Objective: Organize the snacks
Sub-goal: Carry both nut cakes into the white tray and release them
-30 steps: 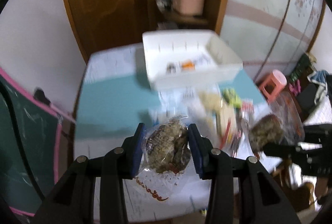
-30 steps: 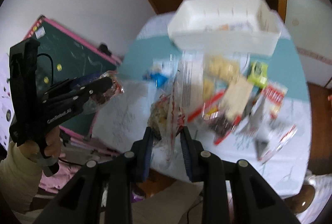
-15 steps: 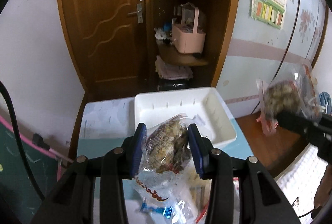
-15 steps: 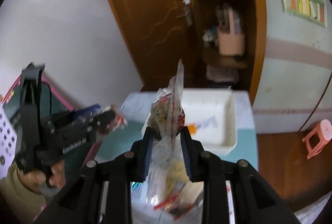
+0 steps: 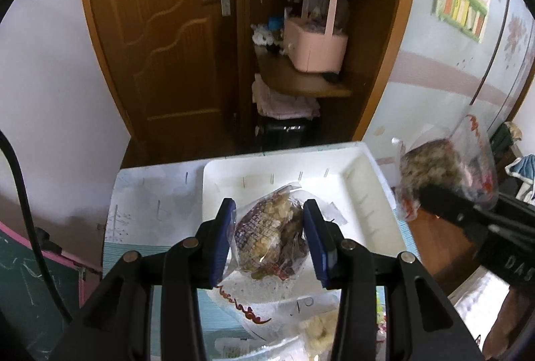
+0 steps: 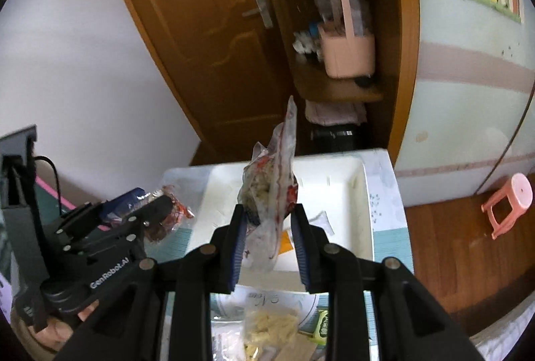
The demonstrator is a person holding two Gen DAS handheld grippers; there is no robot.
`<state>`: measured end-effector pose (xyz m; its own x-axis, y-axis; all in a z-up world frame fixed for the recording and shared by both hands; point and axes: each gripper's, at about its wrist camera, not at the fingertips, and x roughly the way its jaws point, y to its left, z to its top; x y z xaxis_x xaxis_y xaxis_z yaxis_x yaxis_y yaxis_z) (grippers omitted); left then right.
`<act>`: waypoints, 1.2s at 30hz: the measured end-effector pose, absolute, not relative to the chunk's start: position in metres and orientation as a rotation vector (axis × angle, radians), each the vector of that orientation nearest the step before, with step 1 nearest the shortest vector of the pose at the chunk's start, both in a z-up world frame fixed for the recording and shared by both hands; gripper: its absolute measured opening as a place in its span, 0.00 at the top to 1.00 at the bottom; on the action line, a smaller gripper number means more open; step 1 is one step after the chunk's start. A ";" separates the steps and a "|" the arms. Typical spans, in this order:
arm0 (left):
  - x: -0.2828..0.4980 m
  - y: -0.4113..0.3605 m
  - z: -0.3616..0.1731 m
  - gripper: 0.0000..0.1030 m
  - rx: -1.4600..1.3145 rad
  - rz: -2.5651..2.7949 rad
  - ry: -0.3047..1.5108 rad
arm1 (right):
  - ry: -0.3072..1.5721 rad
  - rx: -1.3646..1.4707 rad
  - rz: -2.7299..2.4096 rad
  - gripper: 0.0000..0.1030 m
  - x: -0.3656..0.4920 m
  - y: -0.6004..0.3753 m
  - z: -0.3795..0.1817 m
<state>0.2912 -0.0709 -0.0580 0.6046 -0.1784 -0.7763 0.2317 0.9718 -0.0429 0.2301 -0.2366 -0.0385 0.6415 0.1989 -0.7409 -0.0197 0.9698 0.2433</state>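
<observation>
"GenRobot.AI" in white on the black left claw (image 6: 110, 217) body, seen from right wrist

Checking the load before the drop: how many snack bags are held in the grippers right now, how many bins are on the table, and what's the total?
Clear snack bags held in grippers: 2 (one in the left gripper, bag; one in the right gripper, bag)
White bins: 1
Total: 3
</observation>
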 end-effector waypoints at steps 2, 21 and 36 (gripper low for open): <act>0.300 -0.074 -0.072 0.61 0.071 -0.231 0.912 | 0.907 0.231 0.116 0.74 0.242 -0.238 -0.056; 0.316 -0.092 -0.129 0.11 0.145 -0.231 0.965 | 1.133 0.235 0.050 0.70 0.275 -0.235 -0.146; 0.287 -0.081 -0.097 0.07 0.070 -0.234 0.933 | 1.107 0.278 0.049 0.66 0.248 -0.246 -0.130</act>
<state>0.2873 -0.0809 -0.0971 0.5721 -0.1690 -0.8026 0.2294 0.9725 -0.0413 0.2476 -0.2455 -0.1302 0.4500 0.1766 -0.8754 0.0991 0.9643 0.2455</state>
